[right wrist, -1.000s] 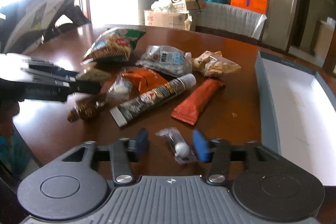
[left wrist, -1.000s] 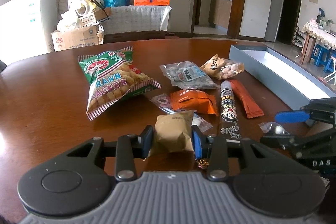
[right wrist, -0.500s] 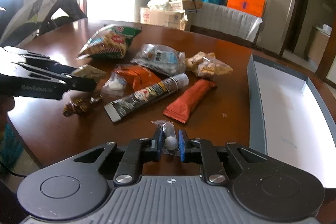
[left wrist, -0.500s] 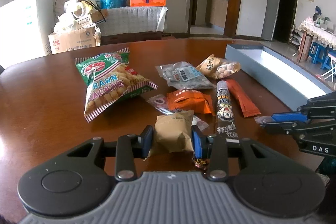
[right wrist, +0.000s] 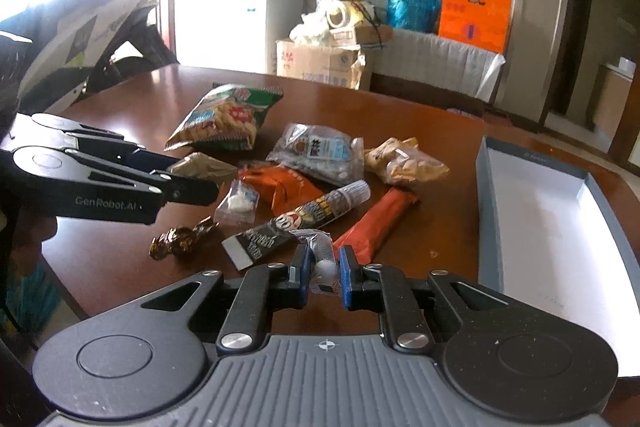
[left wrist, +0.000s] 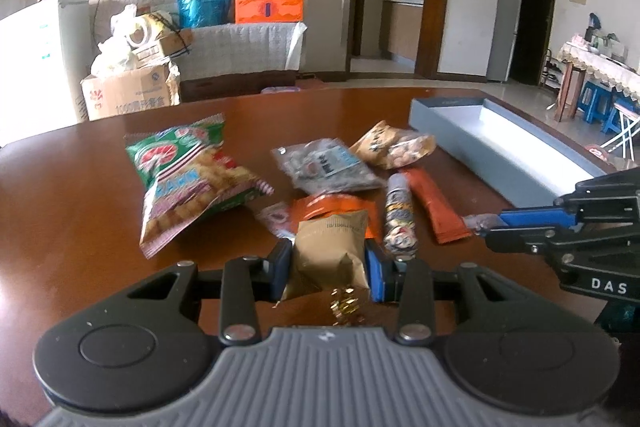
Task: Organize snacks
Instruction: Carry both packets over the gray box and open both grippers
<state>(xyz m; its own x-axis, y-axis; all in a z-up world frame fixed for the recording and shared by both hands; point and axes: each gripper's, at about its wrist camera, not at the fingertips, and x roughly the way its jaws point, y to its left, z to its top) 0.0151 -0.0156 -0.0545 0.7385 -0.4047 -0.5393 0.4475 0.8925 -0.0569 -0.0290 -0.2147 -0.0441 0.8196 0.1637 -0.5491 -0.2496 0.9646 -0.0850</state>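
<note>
Brown wooden table [left wrist: 80,187] under scattered snacks, TV wall behind. Left wrist view: left gripper [left wrist: 329,263] pinching tan foil packet [left wrist: 330,247], packet raised off tabletop; green cracker bag [left wrist: 188,183] beyond at left, grey tray [left wrist: 512,163] at right; gold-wrapped candy [left wrist: 346,301] below packet.

Right wrist view: right gripper [right wrist: 324,273] pressed onto small clear packet with white ball [right wrist: 322,259]. Striped tube [right wrist: 304,219] and orange bar [right wrist: 376,223] just beyond. Grey tray [right wrist: 486,211] at right, white inside.
</note>
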